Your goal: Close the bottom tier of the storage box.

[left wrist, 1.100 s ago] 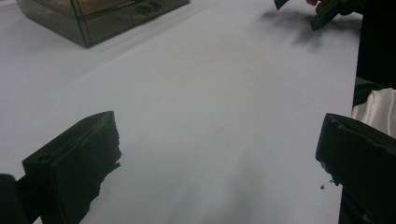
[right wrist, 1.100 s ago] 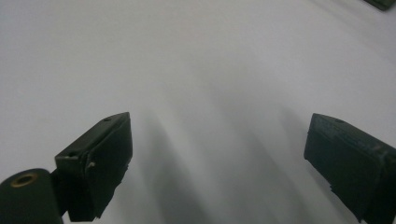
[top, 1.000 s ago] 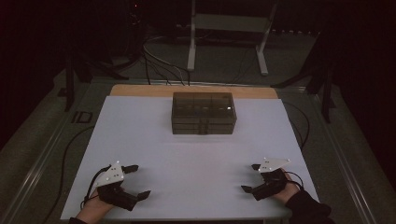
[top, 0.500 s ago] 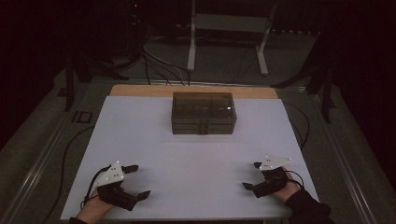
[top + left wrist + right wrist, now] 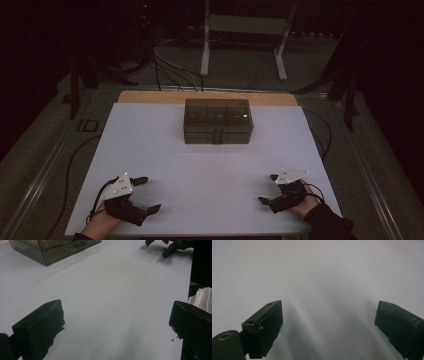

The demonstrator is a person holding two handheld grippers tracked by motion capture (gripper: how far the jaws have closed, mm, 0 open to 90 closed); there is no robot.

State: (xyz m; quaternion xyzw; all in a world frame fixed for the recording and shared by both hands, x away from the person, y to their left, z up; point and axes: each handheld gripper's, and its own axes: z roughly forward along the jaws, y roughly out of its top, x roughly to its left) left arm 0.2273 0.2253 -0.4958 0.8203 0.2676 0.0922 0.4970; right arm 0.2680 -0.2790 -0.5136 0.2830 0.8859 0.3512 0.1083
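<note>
A dark, see-through box with drawers [image 5: 218,120] stands at the far middle of the white table [image 5: 210,165]; it also appears at the top left of the left gripper view as the box [image 5: 53,250]. My left gripper [image 5: 147,194] rests near the front left edge, open, nothing between its jaws. My right gripper [image 5: 268,189] rests near the front right edge, open and empty too. In the left gripper view my left gripper [image 5: 116,322] points over bare table toward the right gripper [image 5: 162,247] far off. In the right gripper view the right gripper [image 5: 328,322] hovers over bare white surface.
Cables trail off the table's left and right sides. Behind the table a white frame stand [image 5: 243,30] and more cables lie on the dark floor. A wooden strip [image 5: 150,97] runs along the table's far edge.
Both grippers stay at the front edge; the right one has shifted slightly toward the person. The box has not moved.
</note>
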